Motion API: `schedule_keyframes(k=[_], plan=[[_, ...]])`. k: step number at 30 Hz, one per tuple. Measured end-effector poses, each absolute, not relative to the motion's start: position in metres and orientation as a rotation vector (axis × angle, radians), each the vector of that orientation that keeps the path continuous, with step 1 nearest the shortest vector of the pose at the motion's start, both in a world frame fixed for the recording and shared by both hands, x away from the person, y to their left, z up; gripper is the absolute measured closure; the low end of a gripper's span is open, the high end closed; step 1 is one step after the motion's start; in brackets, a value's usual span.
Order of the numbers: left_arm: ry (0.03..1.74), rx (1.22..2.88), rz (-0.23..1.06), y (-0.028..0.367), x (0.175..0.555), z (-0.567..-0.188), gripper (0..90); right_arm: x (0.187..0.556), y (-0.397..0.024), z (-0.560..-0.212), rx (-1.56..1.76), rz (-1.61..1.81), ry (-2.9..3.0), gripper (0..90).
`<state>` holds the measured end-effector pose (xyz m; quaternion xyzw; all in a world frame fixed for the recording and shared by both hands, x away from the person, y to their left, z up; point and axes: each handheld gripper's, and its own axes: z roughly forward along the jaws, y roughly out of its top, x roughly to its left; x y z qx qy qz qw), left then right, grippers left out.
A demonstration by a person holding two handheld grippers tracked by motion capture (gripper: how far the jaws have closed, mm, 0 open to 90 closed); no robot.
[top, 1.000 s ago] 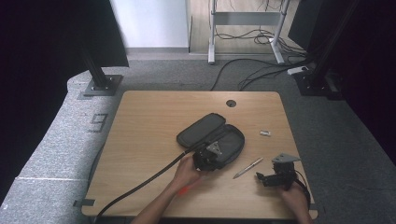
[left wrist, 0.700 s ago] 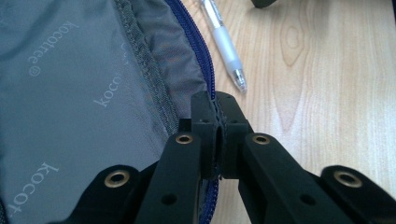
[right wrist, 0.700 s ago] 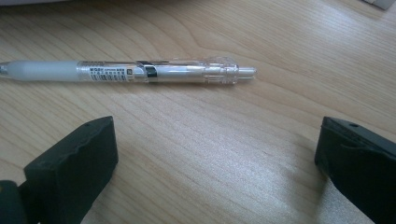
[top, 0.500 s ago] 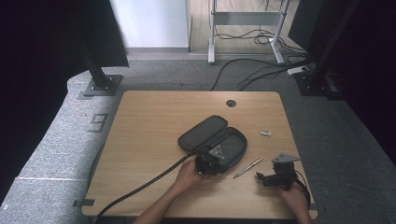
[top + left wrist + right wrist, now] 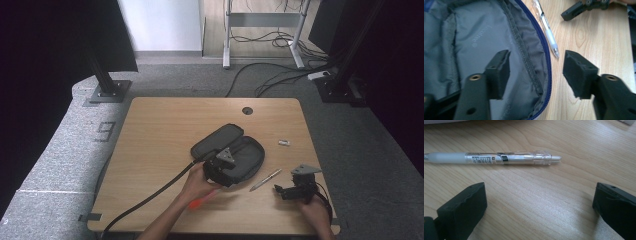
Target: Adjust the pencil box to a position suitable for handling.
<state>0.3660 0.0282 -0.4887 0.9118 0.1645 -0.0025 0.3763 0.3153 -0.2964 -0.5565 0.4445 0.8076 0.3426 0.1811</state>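
A dark grey pencil case [image 5: 235,150] lies unzipped in the middle of the table, its grey lining [image 5: 474,42] showing. My left gripper [image 5: 234,172] [image 5: 536,56] hangs over the case's near rim. Its jaws have just been opening and now stand apart astride the blue-zippered edge [image 5: 547,62] without pressing on it. A clear pen [image 5: 266,179] [image 5: 546,30] [image 5: 499,158] lies on the wood to the right of the case. My right gripper [image 5: 279,191] [image 5: 539,190] rests low on the table, open wide, pointing at the pen from just short of it.
A small pale object [image 5: 284,143] lies right of the case, and a round cable hole [image 5: 247,110] sits near the far edge. A blurred red-orange streak [image 5: 202,202] shows under the left hand. A thick black cable [image 5: 150,200] trails off the table's front left.
The left hand has shifted only slightly at the case. The case, the pen and the right gripper have kept still.
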Motion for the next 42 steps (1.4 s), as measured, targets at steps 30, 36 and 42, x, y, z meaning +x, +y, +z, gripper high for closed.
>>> schedule_keyframes(k=[30, 36, 42], plan=[[0.540, 2.299, 0.149, 0.092, 0.361, -0.466, 8.4, 0.315, -0.296, -0.556, 1.256, 0.968, 2.281, 0.0], [0.577, 2.316, 0.199, 0.107, 0.359, -0.468, 2.7, 0.315, -0.296, -0.556, 1.256, 0.968, 2.281, 0.0], [0.608, 2.316, 0.261, 0.124, 0.356, -0.470, 0.0, 0.315, -0.296, -0.556, 1.256, 0.968, 2.281, 0.0]])
